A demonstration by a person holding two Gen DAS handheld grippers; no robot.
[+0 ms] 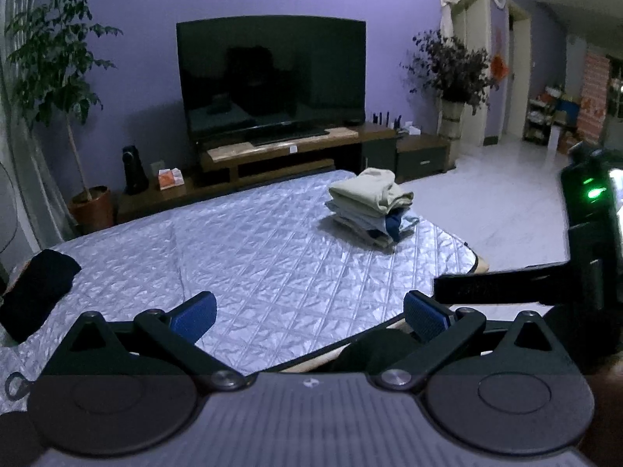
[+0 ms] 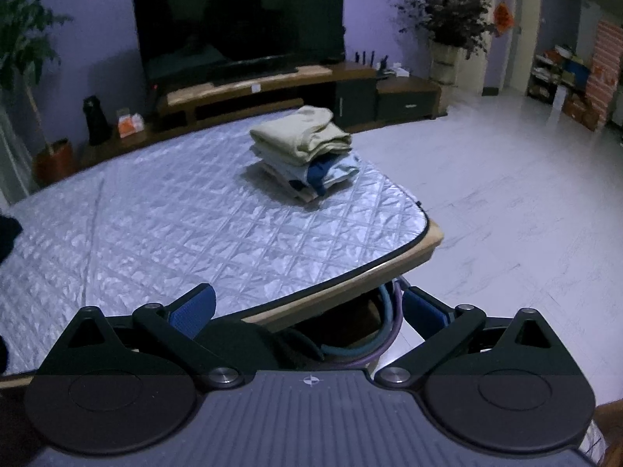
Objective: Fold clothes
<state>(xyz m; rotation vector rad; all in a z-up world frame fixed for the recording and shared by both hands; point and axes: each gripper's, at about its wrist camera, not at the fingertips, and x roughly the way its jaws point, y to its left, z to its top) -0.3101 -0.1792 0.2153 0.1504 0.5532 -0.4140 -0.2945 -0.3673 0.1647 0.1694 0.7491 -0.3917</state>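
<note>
A stack of folded clothes (image 1: 372, 204) (image 2: 307, 148), with a beige piece on top and pale and blue pieces under it, sits at the far right of the quilted silver table cover (image 1: 241, 241) (image 2: 175, 214). A dark garment (image 1: 35, 292) lies crumpled at the table's left edge; only a sliver of it (image 2: 7, 233) shows in the right wrist view. My left gripper (image 1: 310, 317) hangs open over the table's near edge, nothing between its blue pads. My right gripper (image 2: 307, 311) is open too, at the near right edge of the table, holding nothing.
A TV (image 1: 272, 78) on a low wooden stand (image 1: 296, 151) stands behind the table. Potted plants flank it, one at the left (image 1: 50, 78) and one at the right (image 1: 451, 78). White floor (image 2: 506, 194) lies to the right. Coloured hoops (image 2: 385, 330) sit under the table edge.
</note>
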